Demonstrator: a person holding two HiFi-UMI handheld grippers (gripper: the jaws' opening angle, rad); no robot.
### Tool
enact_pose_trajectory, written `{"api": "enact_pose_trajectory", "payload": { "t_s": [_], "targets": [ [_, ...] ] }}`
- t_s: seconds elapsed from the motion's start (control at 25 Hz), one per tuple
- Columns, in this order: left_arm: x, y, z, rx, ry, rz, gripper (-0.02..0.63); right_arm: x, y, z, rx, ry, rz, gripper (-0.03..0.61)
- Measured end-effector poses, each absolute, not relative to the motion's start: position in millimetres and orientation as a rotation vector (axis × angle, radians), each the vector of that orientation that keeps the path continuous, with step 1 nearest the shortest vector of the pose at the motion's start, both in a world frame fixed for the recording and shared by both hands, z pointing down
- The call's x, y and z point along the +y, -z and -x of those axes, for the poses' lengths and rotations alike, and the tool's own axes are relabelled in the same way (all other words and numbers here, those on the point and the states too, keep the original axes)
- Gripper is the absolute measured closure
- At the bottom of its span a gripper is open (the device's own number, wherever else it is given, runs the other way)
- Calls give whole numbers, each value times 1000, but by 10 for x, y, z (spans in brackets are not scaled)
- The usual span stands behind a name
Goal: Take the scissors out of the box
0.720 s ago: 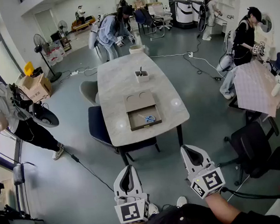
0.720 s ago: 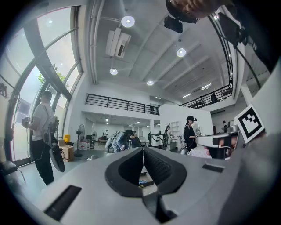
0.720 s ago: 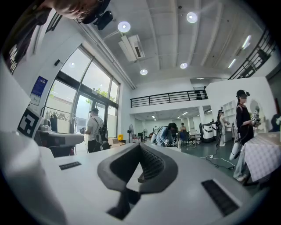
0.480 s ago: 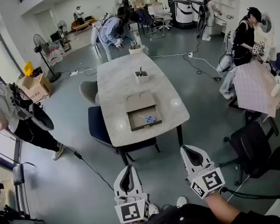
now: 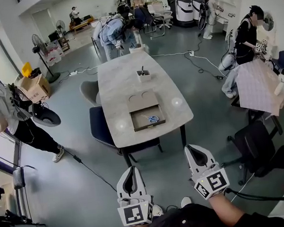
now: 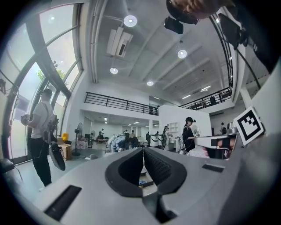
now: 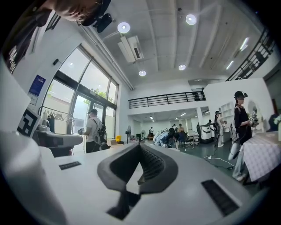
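Observation:
Blue-handled scissors lie inside an open brown cardboard box near the front edge of a long pale table. My left gripper and right gripper hang well short of the table, over the grey floor, both shut with nothing between the jaws. In the left gripper view the jaws meet at their tips, and the box with the blue scissors peeks through below them. In the right gripper view the jaws of the right gripper also touch.
A dark chair is tucked under the table's front left. A small white holder stands mid-table. Another black chair sits at the right. A person stands at the left, others work at the back; a cable crosses the floor.
The view has shifted slightly, so the table and box sit a little nearer. Both grippers stay shut and low in the frame. The person at the left has moved a little.

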State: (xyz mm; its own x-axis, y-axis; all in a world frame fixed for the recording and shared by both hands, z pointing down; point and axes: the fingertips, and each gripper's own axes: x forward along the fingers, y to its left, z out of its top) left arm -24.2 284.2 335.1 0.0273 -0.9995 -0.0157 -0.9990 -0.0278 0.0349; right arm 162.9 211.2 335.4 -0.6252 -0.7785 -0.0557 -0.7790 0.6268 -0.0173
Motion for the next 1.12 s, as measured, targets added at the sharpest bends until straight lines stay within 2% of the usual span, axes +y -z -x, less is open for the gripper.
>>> {"api": "enact_pose_trajectory", "payload": {
  "t_s": [0.44, 1.12],
  "targets": [
    [2966, -3463, 757, -2102, 20, -2316, 597, 2252, -3574, -1227, 2701, 68, 1484, 583],
    [2517, -3561, 990, -2045, 28, -2345, 597, 1863, -3693, -936, 2722, 69, 1517, 583]
  ]
}}
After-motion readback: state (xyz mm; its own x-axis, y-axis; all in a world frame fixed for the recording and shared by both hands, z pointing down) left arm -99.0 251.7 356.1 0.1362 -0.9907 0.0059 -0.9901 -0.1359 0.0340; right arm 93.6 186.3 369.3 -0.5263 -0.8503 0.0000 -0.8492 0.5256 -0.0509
